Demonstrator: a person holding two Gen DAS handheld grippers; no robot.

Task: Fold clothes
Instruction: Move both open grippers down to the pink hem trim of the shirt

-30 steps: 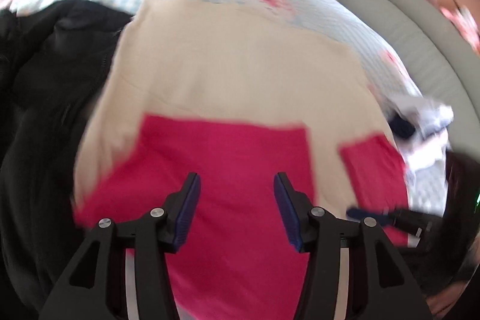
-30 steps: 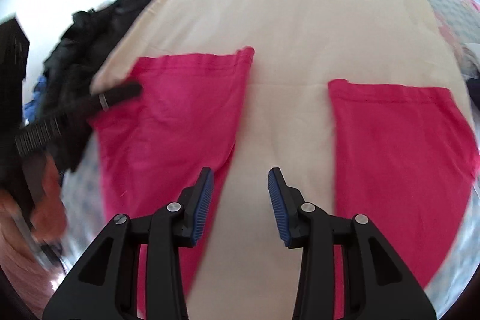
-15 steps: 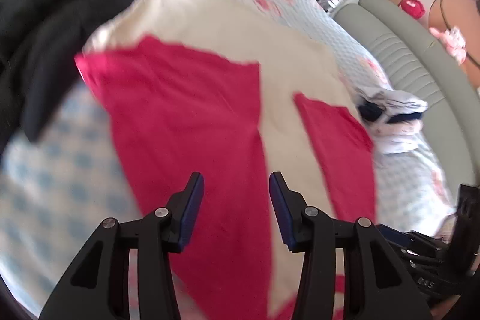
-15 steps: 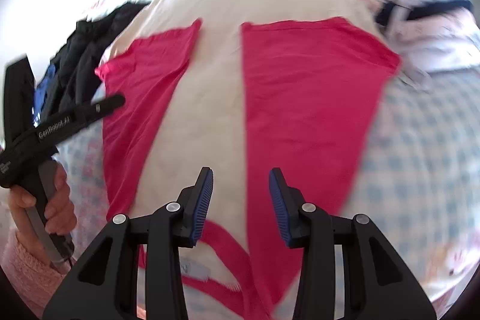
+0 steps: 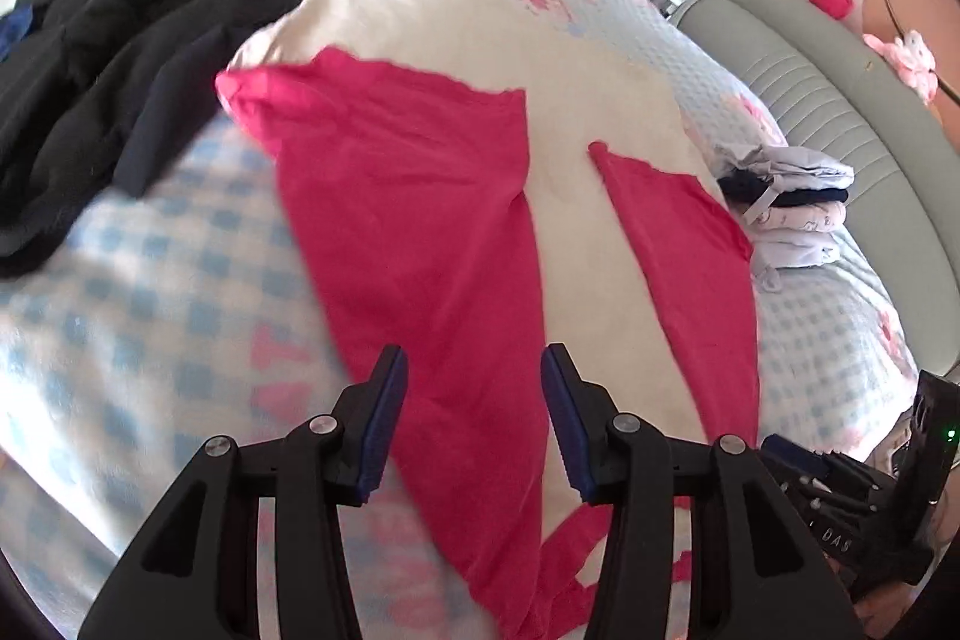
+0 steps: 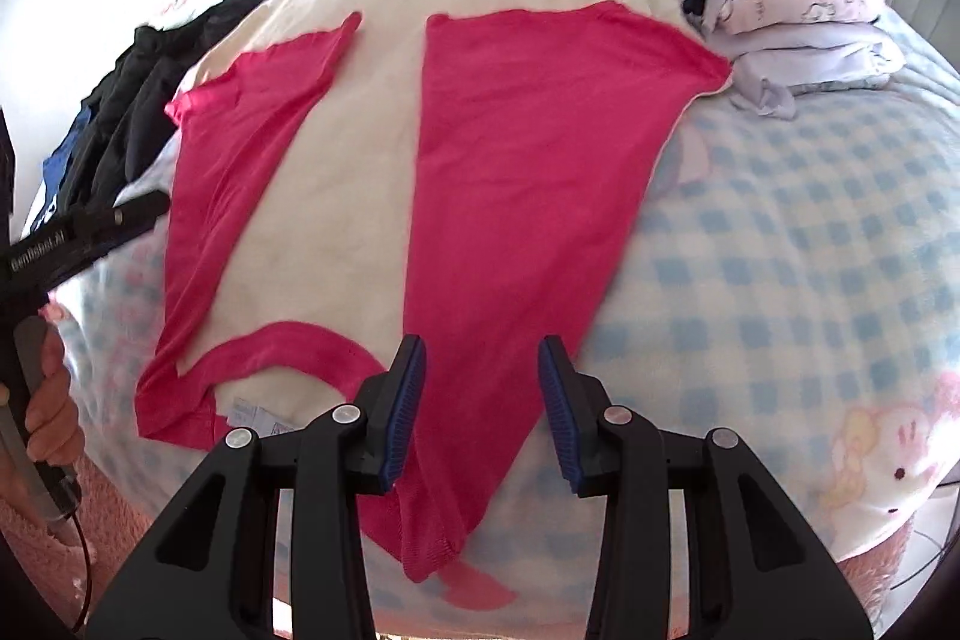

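A cream and red shirt [image 6: 360, 148] lies flat on the bed, its two red sides folded in over the cream middle, its red collar nearest me. It also shows in the left wrist view [image 5: 558, 172]. My left gripper [image 5: 471, 424] is open and empty, hovering over the near end of the left red panel [image 5: 420, 232]. My right gripper [image 6: 480, 412] is open and empty, hovering over the near end of the right red panel [image 6: 528, 172]. The left gripper also shows at the left edge of the right wrist view [image 6: 84, 232].
A pile of dark clothes [image 5: 108, 70] lies at the shirt's left. A stack of folded pale clothes [image 6: 804, 10] lies at its right. The blue checked blanket [image 6: 780, 280] covers the bed. A grey padded headboard [image 5: 840, 88] runs along the right.
Both grippers have drawn back from the middle of the shirt to its near, collar end. Both stayed open and empty.
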